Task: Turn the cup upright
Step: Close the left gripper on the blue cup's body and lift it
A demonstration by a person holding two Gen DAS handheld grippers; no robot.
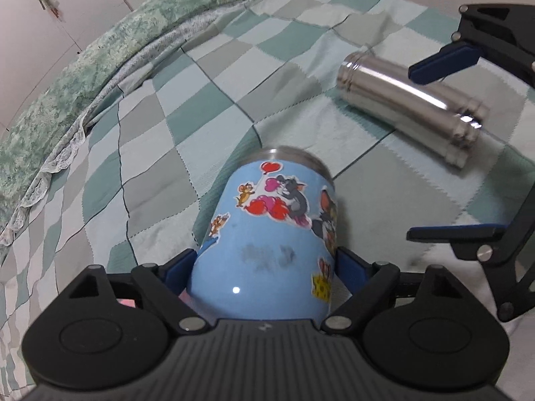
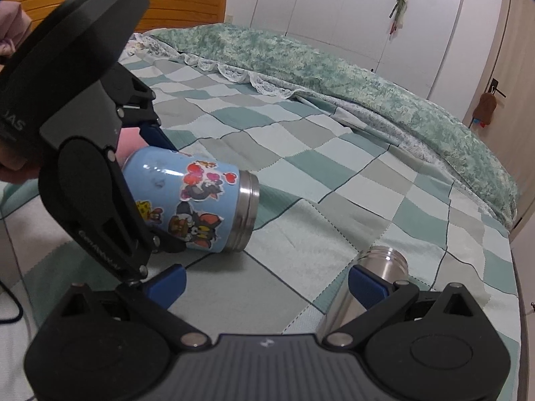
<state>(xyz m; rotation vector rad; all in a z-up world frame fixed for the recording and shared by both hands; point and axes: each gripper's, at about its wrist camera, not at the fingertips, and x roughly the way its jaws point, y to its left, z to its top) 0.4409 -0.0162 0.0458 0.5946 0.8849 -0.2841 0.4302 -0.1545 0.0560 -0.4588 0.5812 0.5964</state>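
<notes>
The bed (image 2: 334,180) under its checked quilt is soft, so anything I stand on it may wobble. On it, toward the folded green blanket (image 2: 334,77), lies the blue cup (image 1: 267,234) on its side, its steel rim pointing away from my left claw (image 1: 265,267). That claw is closed on the cup's base end, pads pressed against both sides. The cup looks rigid and fairly light; its glossy painted wall may slip, so I judge a hold across the body best. On the far side of the cup from the blanket lies a steel flask (image 1: 411,107), also on its side. My right claw (image 2: 265,284) is spread wide and holds nothing, one finger just beside the flask.
</notes>
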